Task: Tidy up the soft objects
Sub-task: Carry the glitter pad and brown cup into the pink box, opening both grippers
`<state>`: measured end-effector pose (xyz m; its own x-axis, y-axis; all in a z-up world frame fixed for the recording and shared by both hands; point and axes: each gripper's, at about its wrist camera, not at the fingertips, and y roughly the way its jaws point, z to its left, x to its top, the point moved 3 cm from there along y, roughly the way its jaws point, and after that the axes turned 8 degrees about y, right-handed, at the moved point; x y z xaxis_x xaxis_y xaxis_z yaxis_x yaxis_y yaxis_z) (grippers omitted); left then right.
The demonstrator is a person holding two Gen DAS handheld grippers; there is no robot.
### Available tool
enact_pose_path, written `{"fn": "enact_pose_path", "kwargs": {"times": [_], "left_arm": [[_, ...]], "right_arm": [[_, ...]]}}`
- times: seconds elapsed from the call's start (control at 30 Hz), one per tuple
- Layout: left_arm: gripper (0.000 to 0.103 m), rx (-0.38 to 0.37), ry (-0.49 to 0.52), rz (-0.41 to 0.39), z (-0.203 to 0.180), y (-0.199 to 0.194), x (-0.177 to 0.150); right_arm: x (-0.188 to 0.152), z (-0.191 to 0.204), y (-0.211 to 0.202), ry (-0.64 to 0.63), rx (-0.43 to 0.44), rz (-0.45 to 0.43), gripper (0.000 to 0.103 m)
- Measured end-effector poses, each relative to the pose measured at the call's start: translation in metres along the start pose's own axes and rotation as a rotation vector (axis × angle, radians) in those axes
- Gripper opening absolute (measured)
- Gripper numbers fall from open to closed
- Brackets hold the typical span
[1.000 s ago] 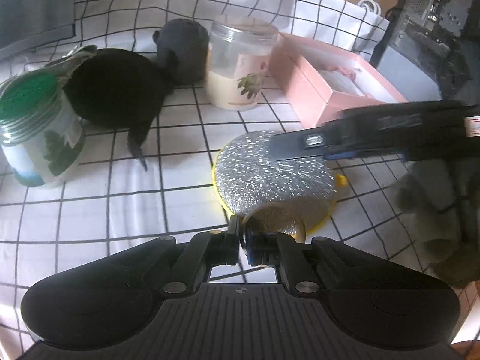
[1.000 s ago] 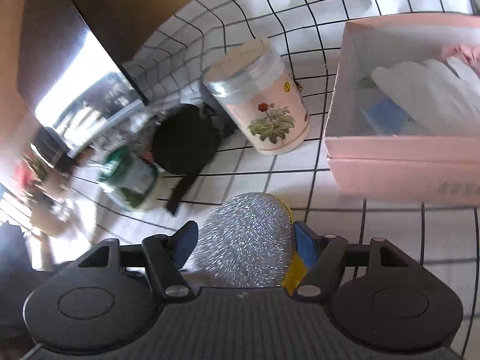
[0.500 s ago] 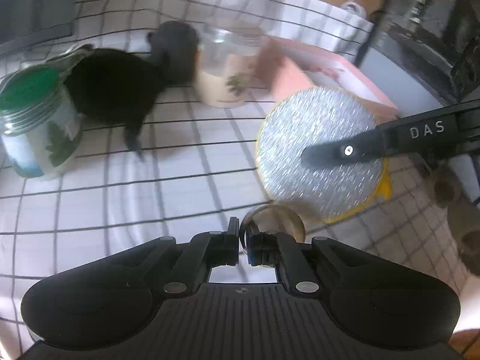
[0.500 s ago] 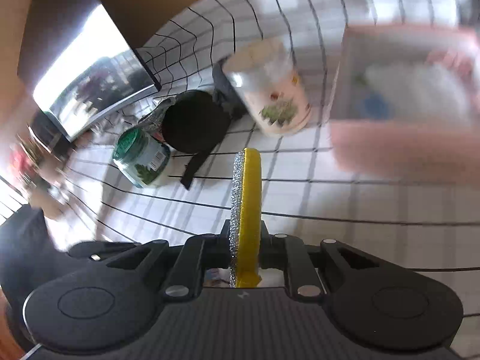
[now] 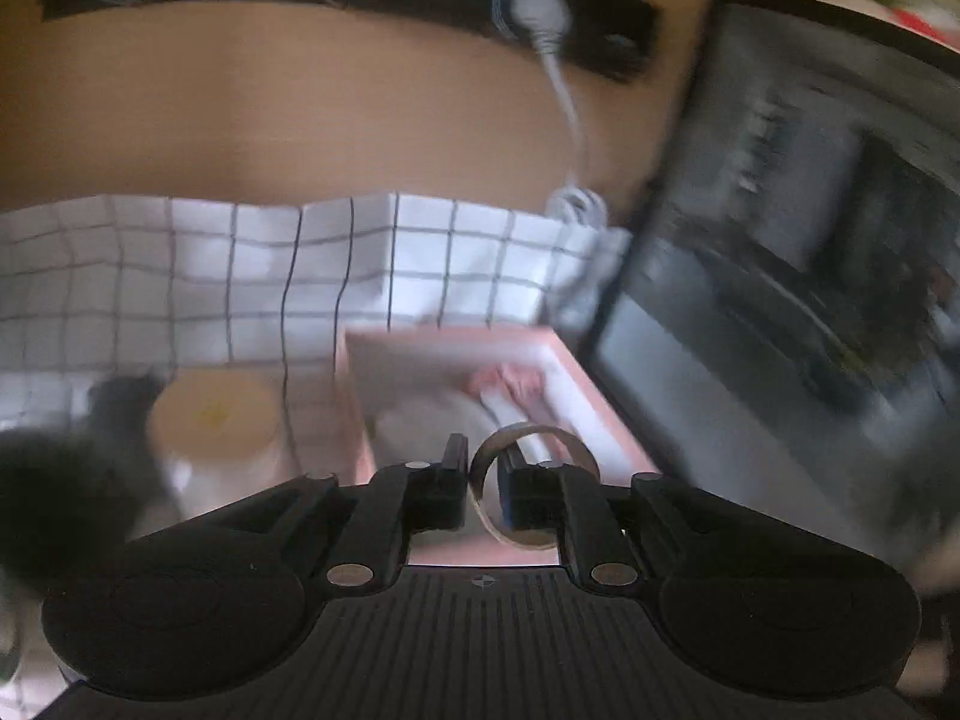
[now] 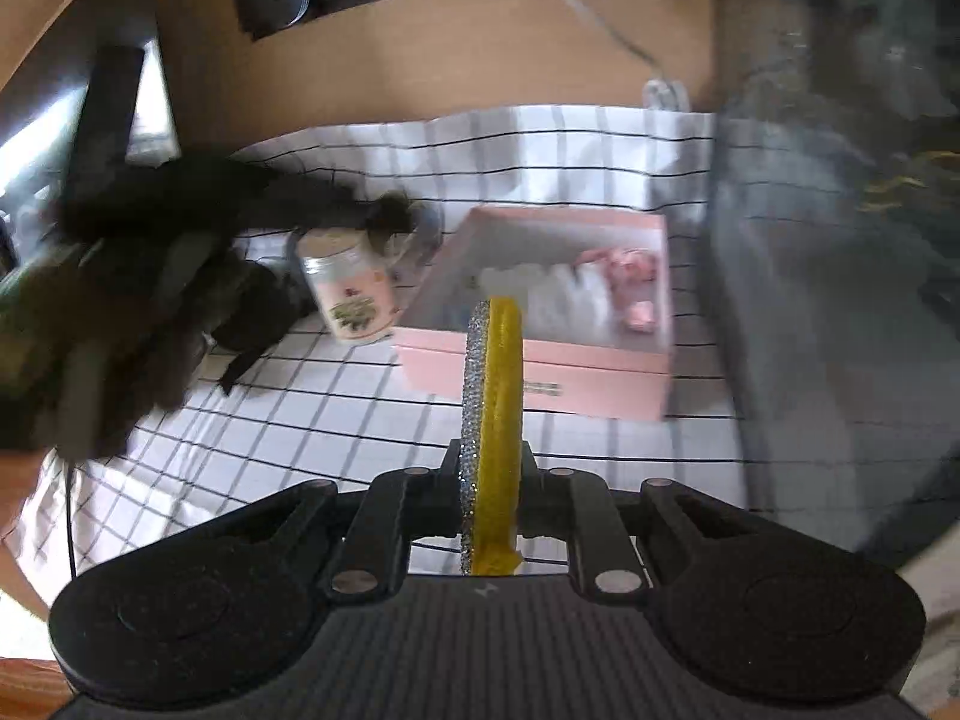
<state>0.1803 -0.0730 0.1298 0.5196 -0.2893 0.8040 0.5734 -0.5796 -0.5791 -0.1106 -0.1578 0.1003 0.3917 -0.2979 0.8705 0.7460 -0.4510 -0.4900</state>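
My right gripper (image 6: pixel 491 462) is shut on a round sponge (image 6: pixel 492 408), yellow with a silver glitter face, held on edge in the air in front of the open pink box (image 6: pixel 540 372). White cloth and a pink soft item (image 6: pixel 630 264) lie in that box. My left gripper (image 5: pixel 487 474) hovers over the near end of the pink box (image 5: pixel 600 396). Its jaws are opening, and a thin beige ring (image 5: pixel 528 435) stands between them, looped round the right finger with a gap at the pads. A black soft thing (image 6: pixel 252 312) lies left of the jar.
A floral-label jar (image 6: pixel 351 294) with a pale lid (image 5: pixel 213 414) stands left of the box on the checked cloth (image 6: pixel 300 420). A dark appliance (image 5: pixel 780 300) closes off the right side. A white cable (image 5: pixel 567 114) hangs on the brown wall behind. A dark blur fills the left of the right wrist view.
The right gripper shut on the sponge, turned it on edge and lifted it toward the pink box. The left gripper rose and swung over the box, its jaws parting a little round the ring.
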Motion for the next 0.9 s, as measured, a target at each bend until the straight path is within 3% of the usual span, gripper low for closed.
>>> {"fn": "enact_pose_path", "kwargs": {"times": [0.07,0.13,0.23,0.37,0.43,0.5,0.6,0.63,0.7,0.73,0.8,0.9], "left_arm": [[0.013,0.017,-0.033,0.035,0.004,0.033,0.008],[0.013,0.027,-0.070,0.157,0.009,0.069,0.003],[0.014,-0.014,-0.099,0.249,0.011,0.093,-0.013],[0.015,-0.043,-0.148,0.186,0.016,0.086,-0.022],[0.015,-0.052,-0.125,0.147,0.015,0.079,-0.019],[0.015,0.002,-0.060,0.137,0.009,0.076,-0.009],[0.015,0.091,-0.008,0.212,0.004,0.091,0.006],[0.015,0.082,-0.024,0.230,0.008,0.095,0.008],[0.019,-0.088,-0.213,0.233,0.024,0.099,0.010],[0.019,-0.119,-0.266,0.241,0.029,0.100,0.009],[0.020,-0.152,-0.268,0.216,0.031,0.099,0.011],[0.021,-0.060,-0.156,0.147,0.027,0.091,0.013]], "right_arm": [[-0.002,-0.006,0.000,0.011,-0.021,-0.008,0.014],[-0.003,-0.009,-0.001,0.010,-0.037,-0.021,0.014],[0.002,-0.014,-0.002,0.009,-0.030,-0.036,0.014],[0.019,-0.016,0.007,-0.010,-0.021,-0.057,0.014],[0.034,-0.016,0.017,-0.030,-0.023,-0.073,0.014],[0.050,-0.016,0.030,-0.046,-0.039,-0.082,0.014],[0.078,-0.016,0.054,-0.072,-0.078,-0.100,0.014],[0.087,-0.016,0.063,-0.083,-0.100,-0.109,0.014],[0.099,-0.016,0.077,-0.092,-0.134,-0.121,0.014],[0.105,-0.015,0.085,-0.096,-0.146,-0.125,0.014],[0.110,-0.011,0.098,-0.118,-0.178,-0.133,0.015],[0.109,0.001,0.120,-0.205,-0.242,-0.162,0.015]]}}
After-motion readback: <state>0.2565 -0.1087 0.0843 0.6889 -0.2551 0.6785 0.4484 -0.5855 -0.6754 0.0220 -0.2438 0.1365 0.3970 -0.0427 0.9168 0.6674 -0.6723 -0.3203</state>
